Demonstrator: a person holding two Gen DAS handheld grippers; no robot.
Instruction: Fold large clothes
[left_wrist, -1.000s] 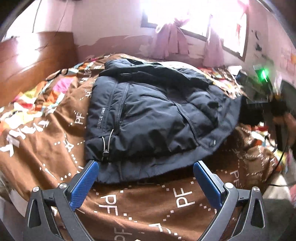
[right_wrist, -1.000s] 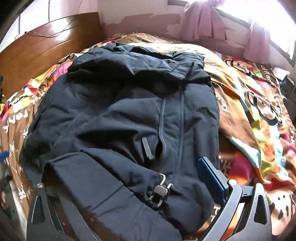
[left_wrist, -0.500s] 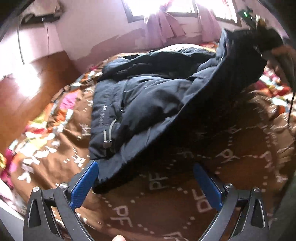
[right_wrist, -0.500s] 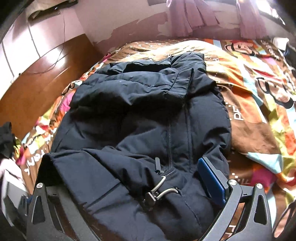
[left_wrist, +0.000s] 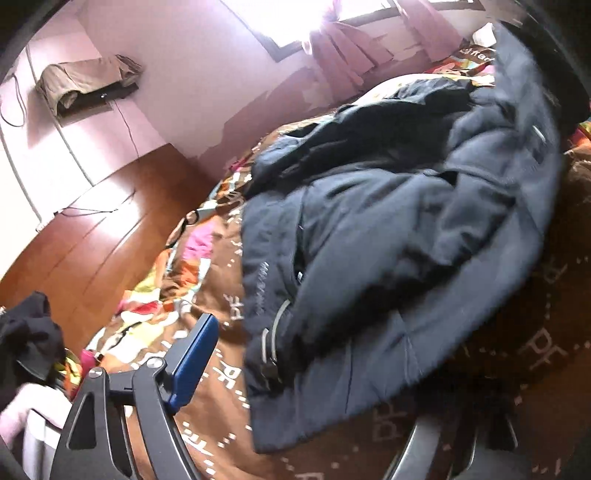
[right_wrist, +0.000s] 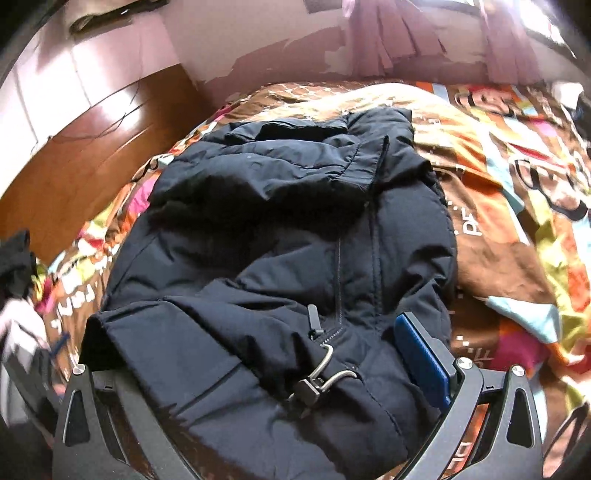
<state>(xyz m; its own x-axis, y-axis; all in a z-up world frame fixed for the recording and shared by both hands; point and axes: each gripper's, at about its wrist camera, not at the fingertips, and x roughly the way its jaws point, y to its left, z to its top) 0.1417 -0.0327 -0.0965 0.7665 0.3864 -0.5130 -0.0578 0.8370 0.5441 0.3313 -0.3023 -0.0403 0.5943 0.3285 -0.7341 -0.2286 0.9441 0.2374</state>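
A large dark navy padded jacket (left_wrist: 369, 229) lies on a bed with a brown patterned cover (left_wrist: 221, 373). In the left wrist view its right side is lifted high and its hem hangs over my left gripper (left_wrist: 295, 391), whose jaws stand wide apart with nothing between them; only the left blue pad (left_wrist: 192, 363) shows. In the right wrist view the jacket (right_wrist: 280, 229) fills the middle. My right gripper (right_wrist: 266, 373) is shut on a thick fold of the hem, which drapes over its left finger; the right blue pad (right_wrist: 421, 358) presses the cloth beside a grey drawcord toggle (right_wrist: 317, 380).
A wooden headboard (left_wrist: 92, 236) runs along the left. A pink wall with a window and pink curtains (left_wrist: 351, 40) is behind the bed. Dark and pale clothes (left_wrist: 26, 343) lie at the bed's left edge. A small shelf (left_wrist: 88, 85) hangs on the wall.
My right gripper has lifted the jacket's hem up and across toward the left. My left gripper has swung left and tilted, and the jacket's hem now hangs over its right finger.
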